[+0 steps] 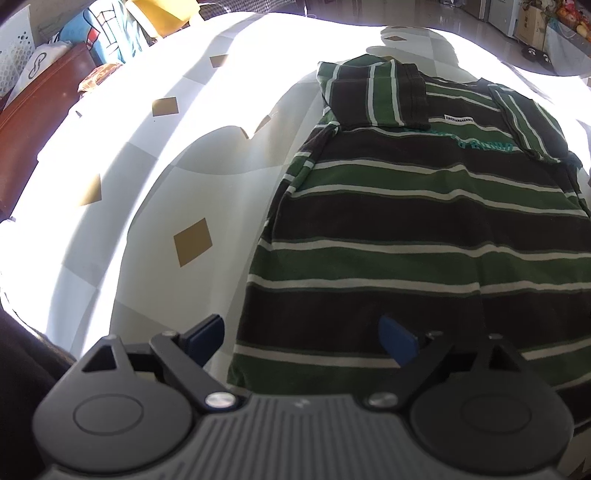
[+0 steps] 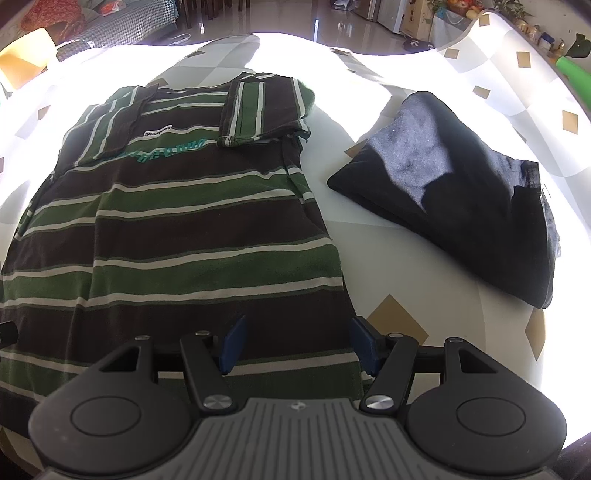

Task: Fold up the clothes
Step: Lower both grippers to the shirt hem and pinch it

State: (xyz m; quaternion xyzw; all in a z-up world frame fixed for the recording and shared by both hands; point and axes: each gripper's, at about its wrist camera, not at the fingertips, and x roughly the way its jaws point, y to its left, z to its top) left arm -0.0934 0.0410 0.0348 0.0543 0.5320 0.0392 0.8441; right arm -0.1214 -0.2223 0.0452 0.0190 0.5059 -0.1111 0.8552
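Sunlit bench (image 1: 110, 206), striped shirt (image 1: 424, 221) flat at centre with sleeves folded in, soft, light and limp; left tool (image 1: 301, 341) and right tool (image 2: 297, 343) spread over its near hem corners, likeliest pinch points.

Harsh sunlight overexposes the tablecloth (image 1: 110, 206); fisheye-warped edges.

Hard sunlight blows out white diamond-pattern table cover (image 1: 122, 206); glossy tiled floor (image 2: 332, 22) far, brown wooden cabinet (image 1: 40, 122) left.
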